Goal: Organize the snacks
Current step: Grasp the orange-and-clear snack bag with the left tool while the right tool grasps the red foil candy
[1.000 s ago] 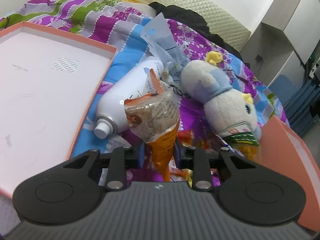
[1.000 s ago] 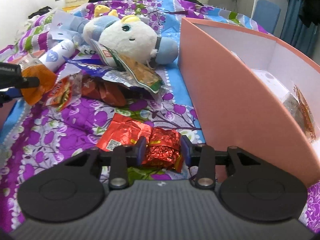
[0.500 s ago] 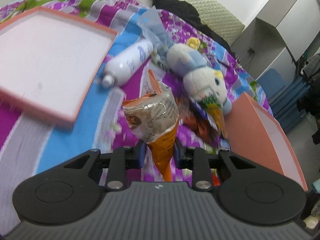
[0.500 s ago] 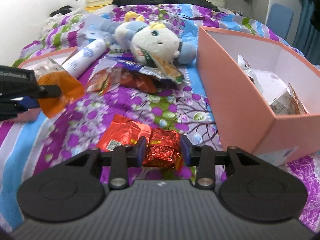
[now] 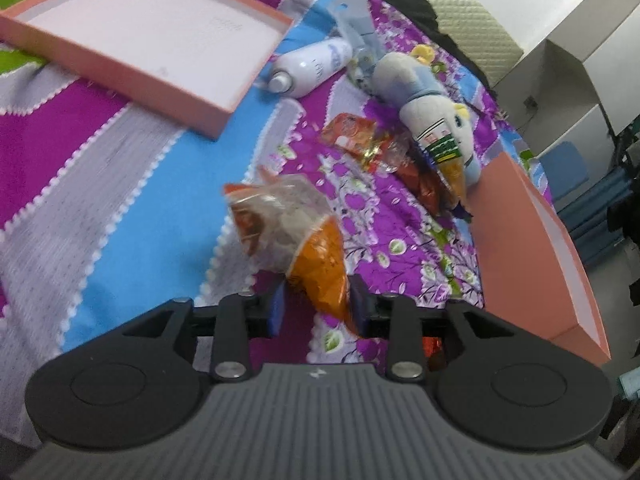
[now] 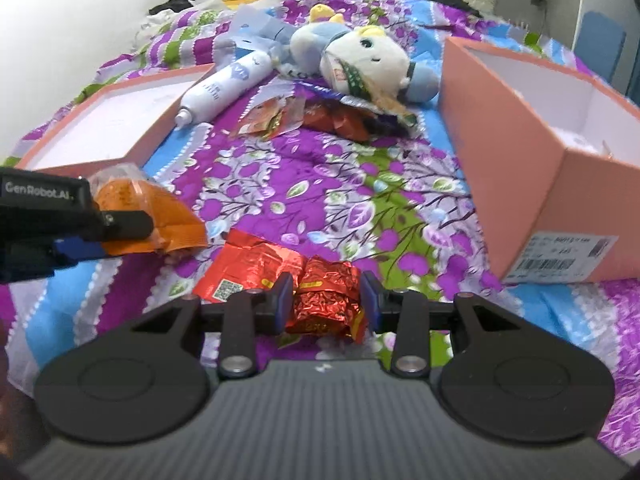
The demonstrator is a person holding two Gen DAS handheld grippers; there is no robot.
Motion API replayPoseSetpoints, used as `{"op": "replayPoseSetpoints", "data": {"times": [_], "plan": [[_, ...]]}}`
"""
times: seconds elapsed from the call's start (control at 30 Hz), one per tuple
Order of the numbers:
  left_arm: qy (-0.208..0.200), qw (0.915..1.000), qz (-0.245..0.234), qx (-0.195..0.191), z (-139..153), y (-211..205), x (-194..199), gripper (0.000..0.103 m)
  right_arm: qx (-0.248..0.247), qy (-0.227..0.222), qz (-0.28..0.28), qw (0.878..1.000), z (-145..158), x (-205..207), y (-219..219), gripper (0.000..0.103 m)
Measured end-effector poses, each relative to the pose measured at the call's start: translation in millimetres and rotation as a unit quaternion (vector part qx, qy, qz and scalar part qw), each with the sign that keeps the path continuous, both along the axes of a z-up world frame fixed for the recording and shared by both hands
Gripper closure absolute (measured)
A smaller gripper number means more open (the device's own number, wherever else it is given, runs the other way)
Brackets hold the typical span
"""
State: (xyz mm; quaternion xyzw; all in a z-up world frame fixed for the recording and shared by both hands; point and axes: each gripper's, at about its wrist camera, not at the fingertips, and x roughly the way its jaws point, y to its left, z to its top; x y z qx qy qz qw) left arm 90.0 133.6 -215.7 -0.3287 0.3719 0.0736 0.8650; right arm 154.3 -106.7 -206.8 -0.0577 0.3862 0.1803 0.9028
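1. The orange snack bag (image 5: 316, 264) is pinched at its narrow end by the left gripper (image 5: 318, 306), lifted over the bedspread (image 5: 132, 216); its printing is blurred.
2. The red foil snack (image 6: 324, 300) sits clamped in the right gripper (image 6: 325, 300).
3. Since a second ago, the left gripper has drawn back from the plush toy (image 5: 432, 108) and spray bottle (image 5: 308, 68).
4. Only the right wrist view looks into the pink box (image 6: 528, 160); its contents are cut off.

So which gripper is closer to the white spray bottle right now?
Left. The left gripper sits on the white spray bottle's side of the bed, by the lid; the right gripper is further toward the pink box.
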Motion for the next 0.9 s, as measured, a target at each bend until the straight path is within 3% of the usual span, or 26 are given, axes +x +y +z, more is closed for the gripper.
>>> {"op": "replayPoseSetpoints", "data": {"times": [0.1,0.23,0.3,0.43,0.53,0.63,0.73,0.83,0.9], "plan": [[0.012,0.9998,-0.011,0.011,4,1,-1,0.031,0.017,0.013,0.001,1.000,-2,2,-3,0.063],[0.029,0.9981,-0.032,0.044,9,1,-9,0.022,0.047,0.020,-0.012,0.999,-1,1,-9,0.035],[0.029,0.9967,-0.041,0.063,13,2,-16,0.021,0.049,0.019,-0.022,0.998,-2,-2,-11,0.027],[0.014,0.9935,-0.056,0.098,24,7,-26,0.021,0.060,0.026,-0.037,0.997,-6,-2,-15,0.027],[0.005,0.9886,-0.077,0.129,34,10,-24,0.021,0.033,0.001,-0.052,0.998,-5,-3,-15,0.027],[-0.002,0.9818,-0.104,0.159,44,10,-18,0.021,0.066,0.005,-0.043,0.997,-4,0,-21,0.027],[-0.007,0.9731,-0.126,0.193,51,7,-9,0.020,0.055,0.010,-0.061,0.997,-7,3,-21,0.027],[-0.007,0.9657,-0.159,0.205,54,4,3,0.020,0.050,0.024,-0.063,0.996,-12,7,-20,0.027],[-0.004,0.9657,-0.161,0.203,52,5,11,0.020,0.049,0.027,-0.058,0.997,-14,8,-18,0.028]]}}
